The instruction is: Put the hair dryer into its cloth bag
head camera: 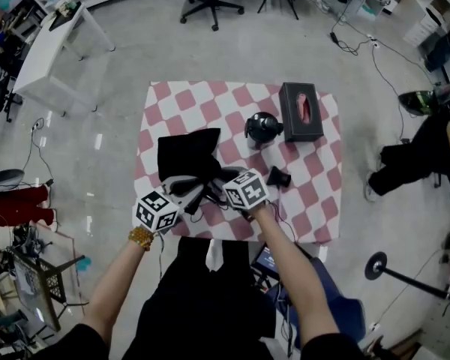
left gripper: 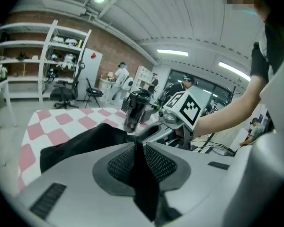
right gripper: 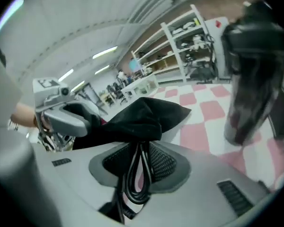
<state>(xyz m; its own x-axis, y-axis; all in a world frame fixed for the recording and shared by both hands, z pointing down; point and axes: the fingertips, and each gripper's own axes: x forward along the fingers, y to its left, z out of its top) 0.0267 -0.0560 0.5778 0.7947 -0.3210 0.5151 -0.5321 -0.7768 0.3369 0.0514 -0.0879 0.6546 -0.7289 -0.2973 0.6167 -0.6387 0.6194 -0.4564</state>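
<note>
The hair dryer's body could not be made out in any view. A doubled loop of black cord (right gripper: 135,183), taken to be its cord, was seen running out from under the cloth bag (head camera: 187,156), so the body was judged to lie inside or beneath the cloth. The bag lay left of the middle of the table (head camera: 172,100), reaching toward the near edge. The right gripper (right gripper: 139,162) was found closed on the cord loop. The left gripper (left gripper: 139,150) was found closed on a fold of the bag. It is advised that the mouth be held lifted and spread while the loop is fed in whole, without the bag being dragged over the near edge. A dark container (head camera: 262,128) and a tissue box (head camera: 300,111) were noted toward the far right corner, well apart from the work.
</note>
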